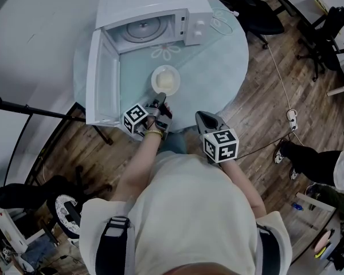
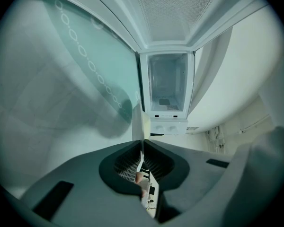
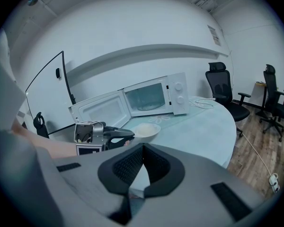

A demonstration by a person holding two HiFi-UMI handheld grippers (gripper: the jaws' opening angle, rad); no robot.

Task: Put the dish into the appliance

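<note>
**Bowl pinched by its near rim, oven open ahead**

The dish [image 1: 155, 82] is a small white bowl on the round table [image 1: 218, 67], just in front of the open microwave [image 1: 149, 2] and beside its swung-out door [image 1: 100, 79]; whether its foot is clear of the tabletop, I cannot tell.

The left gripper [image 1: 160, 100] has its jaws drawn almost together on the bowl's near rim; its own view shows the thin white edge caught between the pads. The right gripper [image 1: 200, 117] hangs back by the person's body, well apart from the bowl; its jaws are closed with nothing between them.

The bowl looks stiff and smooth, likely glazed, so probably slick under the pads and breakable if dropped. It is light in itself, though its filling adds weight away from the grip. Held at one edge only, it will probably want to sag and pivot on the far side. A deep bite over the rim, with the gripper kept level, seems the sound hold.

Inside the bowl sits a pale, whitish heap [image 1: 166, 81]; what it is I cannot make out. It appears to lie below the rim, so a modest tilt should not spill it. The oven cavity holds its glass turntable [image 1: 143, 30] and nothing else that shows; the opening looks amply wide for the bowl.
</note>
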